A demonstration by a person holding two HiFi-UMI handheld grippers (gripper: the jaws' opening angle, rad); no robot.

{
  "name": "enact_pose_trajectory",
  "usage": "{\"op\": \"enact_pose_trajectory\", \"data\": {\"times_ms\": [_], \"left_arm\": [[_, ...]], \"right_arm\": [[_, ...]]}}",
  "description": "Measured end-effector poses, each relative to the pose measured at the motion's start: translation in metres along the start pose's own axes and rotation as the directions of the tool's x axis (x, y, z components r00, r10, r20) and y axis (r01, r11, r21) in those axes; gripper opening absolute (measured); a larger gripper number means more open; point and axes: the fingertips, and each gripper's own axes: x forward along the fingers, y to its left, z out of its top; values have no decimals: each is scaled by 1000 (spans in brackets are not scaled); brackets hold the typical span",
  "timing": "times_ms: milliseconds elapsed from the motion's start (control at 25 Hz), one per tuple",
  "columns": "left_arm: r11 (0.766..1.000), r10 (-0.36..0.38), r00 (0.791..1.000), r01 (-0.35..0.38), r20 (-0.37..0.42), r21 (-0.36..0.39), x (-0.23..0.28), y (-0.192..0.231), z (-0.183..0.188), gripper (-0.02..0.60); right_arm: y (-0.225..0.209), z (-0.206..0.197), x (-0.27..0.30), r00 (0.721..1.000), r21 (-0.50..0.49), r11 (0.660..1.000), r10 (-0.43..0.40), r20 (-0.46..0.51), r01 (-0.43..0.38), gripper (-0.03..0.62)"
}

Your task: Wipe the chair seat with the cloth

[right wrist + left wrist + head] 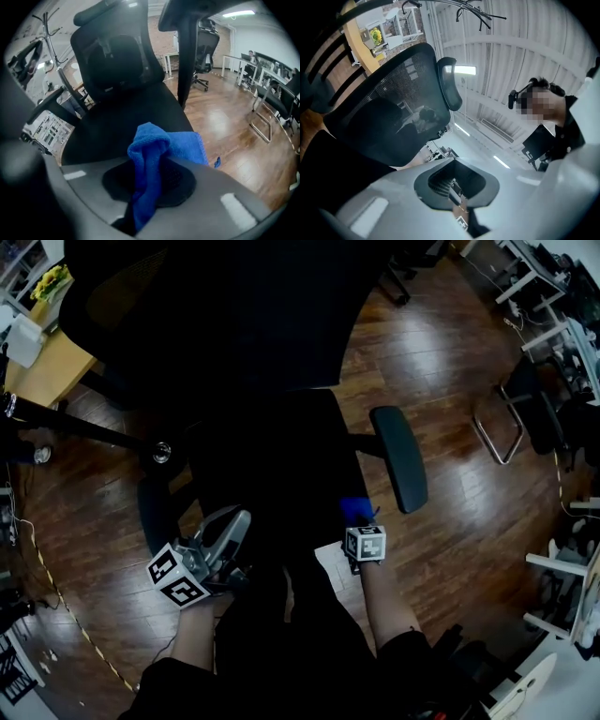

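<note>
The black chair seat (272, 465) fills the middle of the head view, its mesh backrest (225, 306) behind it. My right gripper (361, 526) is at the seat's front right corner, shut on a blue cloth (354, 510). In the right gripper view the cloth (150, 145) bunches up between the jaws of that gripper (150, 180), over the seat (126, 117). My left gripper (225, 535) is held off the seat's front left corner, tilted upward. Its view faces the backrest (389, 117) and the ceiling. That gripper (457, 187) is shut and holds nothing.
The right armrest (398, 457) juts out beside the cloth. A black tripod leg (75, 426) and a wooden desk (42, 371) stand left. Other chairs (525, 409) and white desks (553, 334) line the right side on the wood floor (450, 512).
</note>
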Motion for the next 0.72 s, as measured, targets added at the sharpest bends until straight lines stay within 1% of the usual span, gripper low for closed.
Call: {"op": "enact_pose_trajectory", "data": {"times_ms": [120, 200, 240, 280, 320, 360, 400, 480, 520, 600, 680, 720], "left_arm": [[1000, 23, 1000, -23, 8, 17, -5, 3, 5, 2], [999, 44, 999, -44, 13, 30, -11, 4, 9, 2], [998, 54, 998, -55, 15, 37, -15, 4, 12, 2], [997, 62, 998, -63, 17, 44, -19, 3, 15, 2], [996, 68, 997, -69, 21, 52, -24, 0, 21, 2], [996, 70, 997, -72, 26, 58, -28, -4, 27, 2], [995, 71, 997, -72, 32, 61, -31, -10, 35, 2], [996, 62, 997, -65, 49, 67, -35, -27, 53, 2], [996, 52, 997, -56, 59, 74, -35, -37, 63, 2], [994, 23, 997, -31, 76, 100, -32, -61, 84, 2], [990, -14, 996, 2, 90, 138, -25, -85, 104, 2], [987, -34, 995, 18, 98, 158, -22, -97, 112, 2]], "right_arm": [[-8, 0, -1, 997, 120, 990, 72, 5, -72, 60], [-8, 12, -7, 992, 171, 978, 117, 40, -122, 60], [-3, 21, -11, 986, 175, 972, 146, 76, -157, 60], [8, 33, -14, 974, 165, 964, 191, 123, -209, 60], [24, 48, -19, 952, 147, 950, 249, 176, -276, 60], [45, 65, -28, 922, 124, 930, 312, 231, -345, 60], [68, 84, -41, 885, 94, 907, 370, 282, -409, 60], [118, 128, -85, 800, 26, 856, 471, 373, -516, 60], [142, 152, -112, 747, -6, 824, 516, 419, -566, 60], [178, 199, -168, 624, -69, 750, 593, 509, -657, 60], [205, 239, -223, 502, -146, 680, 652, 568, -718, 61], [214, 255, -248, 451, -187, 654, 673, 587, -733, 60]]}}
